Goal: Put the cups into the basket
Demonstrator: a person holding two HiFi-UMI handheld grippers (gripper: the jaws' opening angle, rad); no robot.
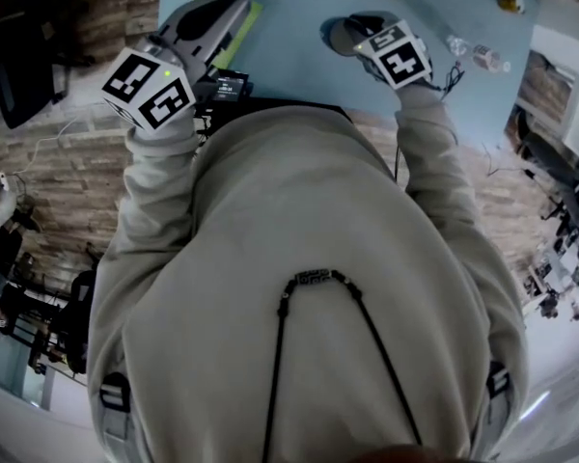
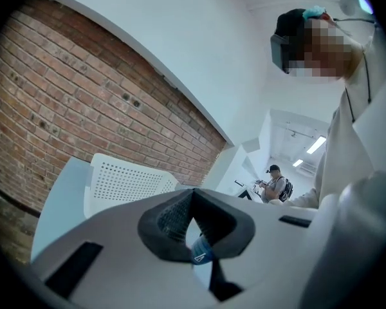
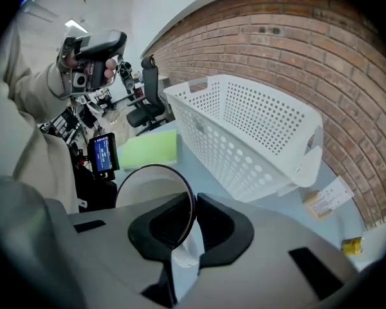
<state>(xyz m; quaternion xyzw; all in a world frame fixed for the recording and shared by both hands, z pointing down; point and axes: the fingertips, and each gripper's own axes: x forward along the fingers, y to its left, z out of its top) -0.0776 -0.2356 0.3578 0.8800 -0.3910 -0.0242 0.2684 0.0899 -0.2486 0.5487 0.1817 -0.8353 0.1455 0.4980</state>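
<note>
The blue counter (image 1: 289, 61) carries the white basket (image 3: 257, 134), which is full of small holes. Beside the basket, above the counter, my right gripper (image 3: 193, 201) has its fingers pinched on the wall of a cup (image 3: 152, 181). The cup is whitish with a thin dark round rim. My left gripper (image 2: 193, 195) has its fingers closed tip to tip.

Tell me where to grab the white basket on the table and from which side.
Take the basket by its top rim at the short end with the handle slot. Come down from above, one jaw inside and one outside: the wall looks thin and upright, the top is open, and the slot marks a spot probably meant for carrying.
</note>
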